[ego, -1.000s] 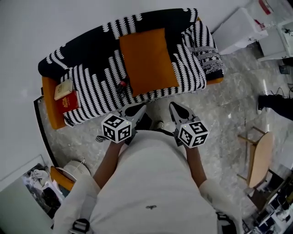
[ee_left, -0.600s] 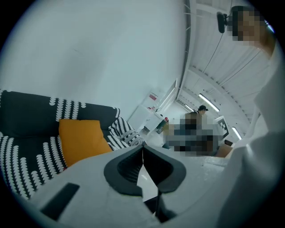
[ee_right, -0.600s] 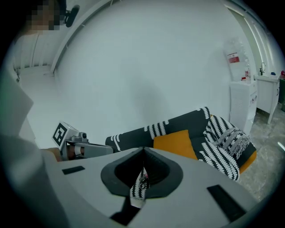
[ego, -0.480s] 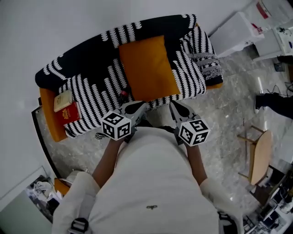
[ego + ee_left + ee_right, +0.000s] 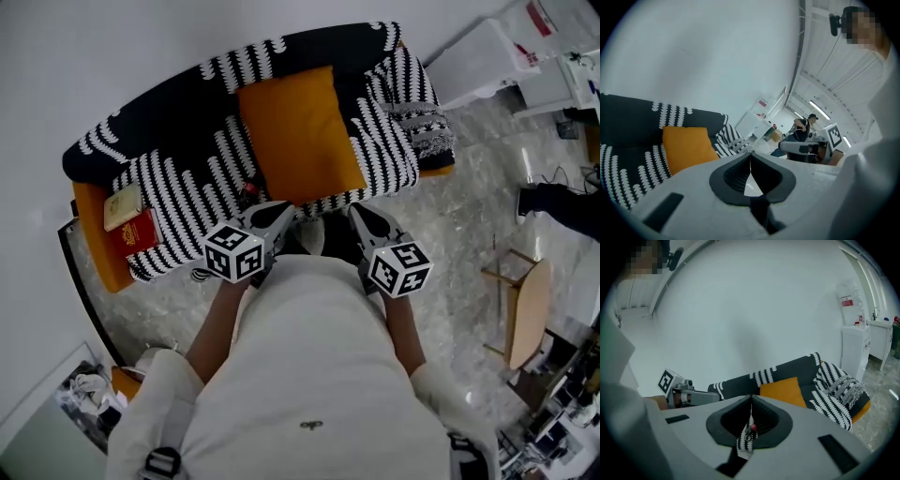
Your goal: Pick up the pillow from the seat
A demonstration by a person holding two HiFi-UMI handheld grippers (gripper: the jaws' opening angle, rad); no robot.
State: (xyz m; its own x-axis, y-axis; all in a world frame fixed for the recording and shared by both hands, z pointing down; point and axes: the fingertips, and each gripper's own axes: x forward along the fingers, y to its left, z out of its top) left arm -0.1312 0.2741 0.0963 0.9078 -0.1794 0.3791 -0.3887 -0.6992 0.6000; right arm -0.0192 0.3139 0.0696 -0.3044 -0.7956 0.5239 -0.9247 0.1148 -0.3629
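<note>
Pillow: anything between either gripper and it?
Nothing visible. The orange pillow lies bare on the sofa seat, and the left gripper and right gripper, both shut, hover just short of its front edge. A small dark-and-red item sits on the seat left of the pillow, off both lines.

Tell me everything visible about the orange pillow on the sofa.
The orange pillow is a plain, soft-looking fabric rectangle, plump. It rests on the sofa's black-and-white patterned cover, far edge against the backrest. Nothing sits on it; the left gripper and right gripper, both shut, are short of its near edge.
</note>
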